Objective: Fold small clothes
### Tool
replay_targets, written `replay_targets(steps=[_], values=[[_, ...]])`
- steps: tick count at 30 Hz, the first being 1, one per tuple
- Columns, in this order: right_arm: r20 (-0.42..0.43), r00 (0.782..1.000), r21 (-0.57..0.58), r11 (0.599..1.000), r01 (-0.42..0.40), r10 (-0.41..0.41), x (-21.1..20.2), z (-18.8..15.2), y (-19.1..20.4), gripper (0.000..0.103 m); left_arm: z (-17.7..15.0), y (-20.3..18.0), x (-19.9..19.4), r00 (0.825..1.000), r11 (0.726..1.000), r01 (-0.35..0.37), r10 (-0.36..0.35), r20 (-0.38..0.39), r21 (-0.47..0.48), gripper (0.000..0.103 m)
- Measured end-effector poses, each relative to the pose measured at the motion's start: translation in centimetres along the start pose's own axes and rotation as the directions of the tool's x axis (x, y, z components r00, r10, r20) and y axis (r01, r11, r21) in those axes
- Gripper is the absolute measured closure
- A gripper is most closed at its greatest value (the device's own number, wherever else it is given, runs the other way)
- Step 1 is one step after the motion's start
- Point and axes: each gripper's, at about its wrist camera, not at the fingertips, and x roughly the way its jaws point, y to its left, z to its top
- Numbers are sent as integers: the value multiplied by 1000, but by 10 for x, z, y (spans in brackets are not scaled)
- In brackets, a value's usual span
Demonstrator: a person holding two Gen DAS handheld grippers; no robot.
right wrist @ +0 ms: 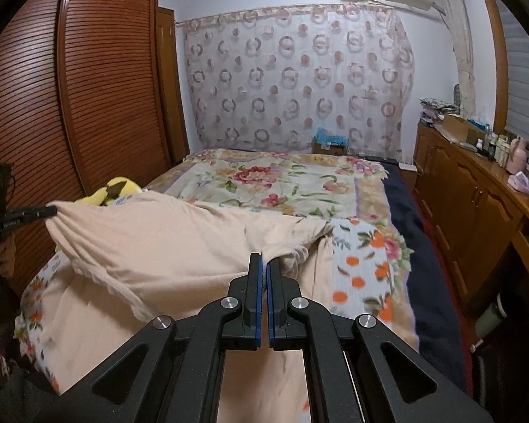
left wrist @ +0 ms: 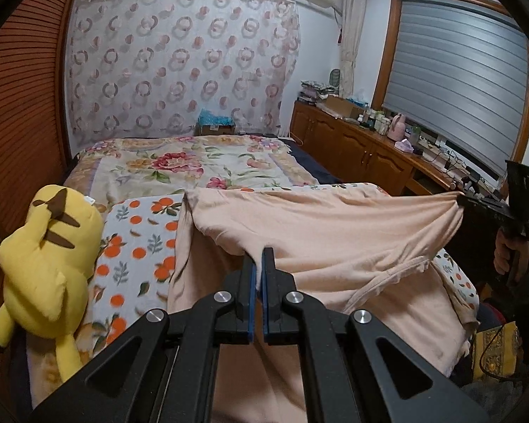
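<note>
Yellow plush toy [left wrist: 46, 257] at far left on bed [left wrist: 201, 162]. Left gripper [left wrist: 259, 257] clenched on peach garment [left wrist: 335, 225]: soft, wrinkled, stretched above orange-print blanket [left wrist: 137, 243]. Right gripper [right wrist: 264, 264] clenched on opposite edge.

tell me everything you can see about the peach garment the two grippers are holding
The peach garment is a soft, plain knit, wrinkled, with a stitched hem band. It is stretched between the left gripper and the right gripper, each shut on one end of a lifted edge. That edge hangs taut above the orange-print blanket, while the rest drapes down over the blanket toward the cameras.
</note>
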Motion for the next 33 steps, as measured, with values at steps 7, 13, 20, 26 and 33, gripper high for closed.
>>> replay_targets(steps=[7, 13, 20, 26, 33], values=[[-49, 999, -12, 1000, 0, 0, -45, -14, 15, 101, -32, -7, -39, 1000, 1000, -6, 6, -13, -19, 100], [-181, 983, -1, 1000, -22, 22, -34, -44, 20, 101, -74, 0, -28, 994, 998, -30, 25, -107, -48, 99], [-326, 945, 8, 1000, -13, 15, 19, -68, 14, 101, -99, 19, -7, 977, 993, -100, 86, -196, -63, 78], [-278, 959, -25, 998, 50, -55, 21, -53, 19, 63, -99, 39, -5, 979, 989, -118, 100, -176, -93, 48], [-281, 958, -15, 998, 62, -64, 49, -65, 22, 56, -100, 68, 29, 974, 980, -111, 74, -214, -165, 45]])
